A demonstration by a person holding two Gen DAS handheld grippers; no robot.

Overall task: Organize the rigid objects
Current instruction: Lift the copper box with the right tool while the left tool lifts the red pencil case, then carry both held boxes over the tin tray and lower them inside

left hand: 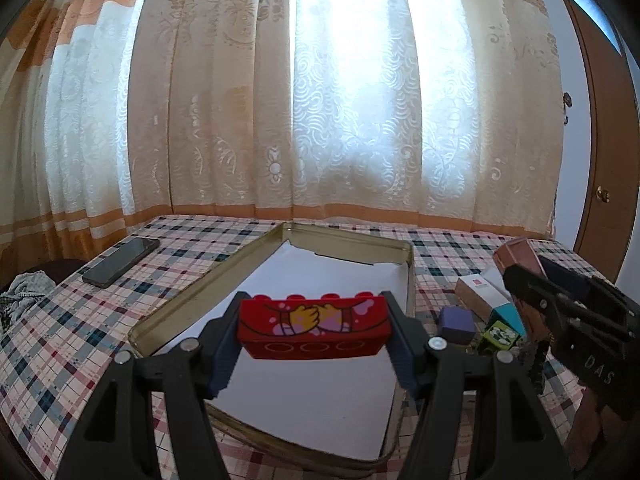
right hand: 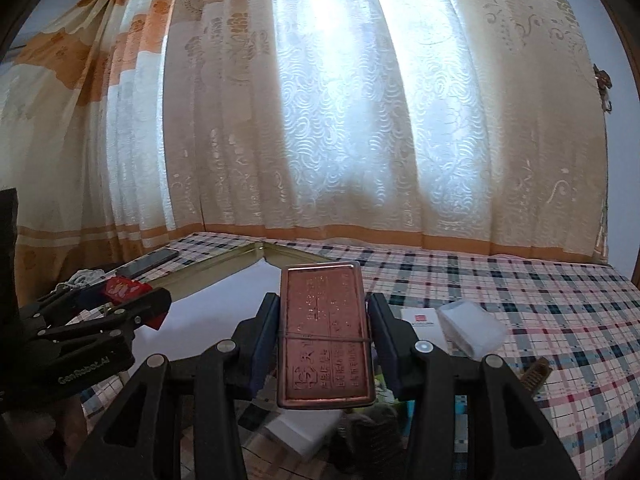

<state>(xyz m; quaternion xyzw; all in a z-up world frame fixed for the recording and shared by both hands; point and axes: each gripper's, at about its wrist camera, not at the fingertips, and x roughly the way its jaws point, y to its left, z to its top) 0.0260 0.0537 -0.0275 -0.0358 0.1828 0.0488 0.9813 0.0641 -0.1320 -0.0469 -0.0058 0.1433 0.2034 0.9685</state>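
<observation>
The left hand-held gripper [left hand: 314, 336] is clamped on a red toy brick [left hand: 314, 330], held in the air above the near end of the open metal tin [left hand: 192, 292] on the checked-cloth bench [left hand: 72, 320]. The right hand-held gripper [right hand: 324, 334] is clamped on a copper-coloured box [right hand: 325, 332], held up just right of the tin. A phone [left hand: 120, 261] lies left of the tin.

Two grippers [left hand: 314, 326] [right hand: 322, 344], one red brick [left hand: 314, 328], one copper tin [right hand: 324, 340], one tray [left hand: 208, 280], one phone [left hand: 120, 261].
</observation>
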